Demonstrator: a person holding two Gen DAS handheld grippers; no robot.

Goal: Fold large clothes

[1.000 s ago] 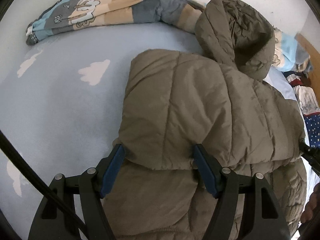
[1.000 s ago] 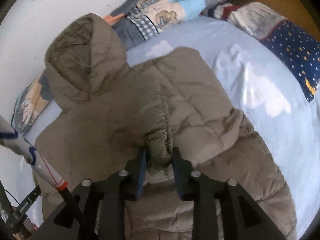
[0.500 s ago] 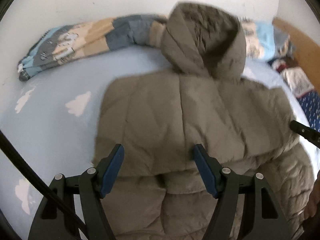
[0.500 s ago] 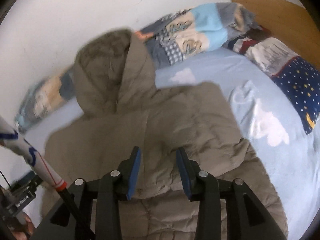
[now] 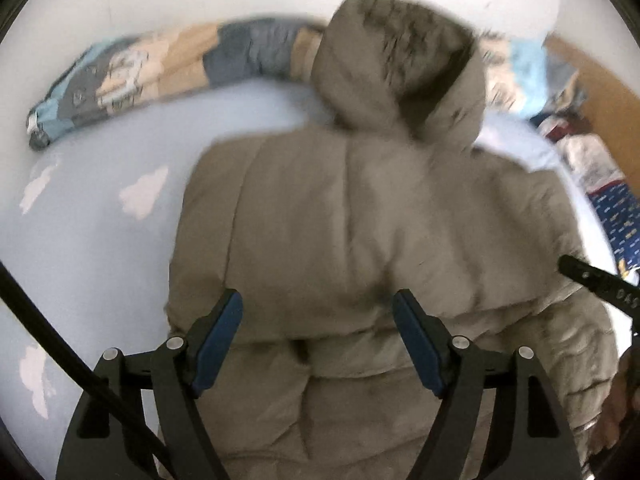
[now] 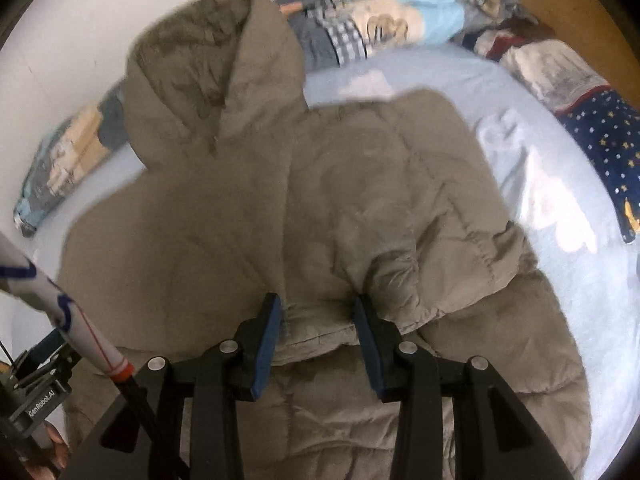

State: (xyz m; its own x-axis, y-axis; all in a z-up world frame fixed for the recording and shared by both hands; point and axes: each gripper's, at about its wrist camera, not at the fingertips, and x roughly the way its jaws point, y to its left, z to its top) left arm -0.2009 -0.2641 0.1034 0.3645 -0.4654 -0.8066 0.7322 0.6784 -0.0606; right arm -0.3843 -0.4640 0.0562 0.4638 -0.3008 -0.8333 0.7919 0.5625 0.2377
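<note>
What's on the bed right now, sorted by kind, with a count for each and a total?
Puffy olive-brown hooded jackets: 1
Rolled patchwork cartoon quilts along the wall: 1
Navy star-print bedding pieces by the wooden headboard: 1
Black two-finger grippers with blue pads: 2, left gripper opening above the jacket, right gripper also clear of it
Total: 5

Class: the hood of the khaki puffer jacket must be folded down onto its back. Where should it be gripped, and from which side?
Grip the hood by its peak, the far end near the wall, coming from above. It lies flat beyond the jacket body, so pulling the peak toward you probably folds it over the neck.
</note>
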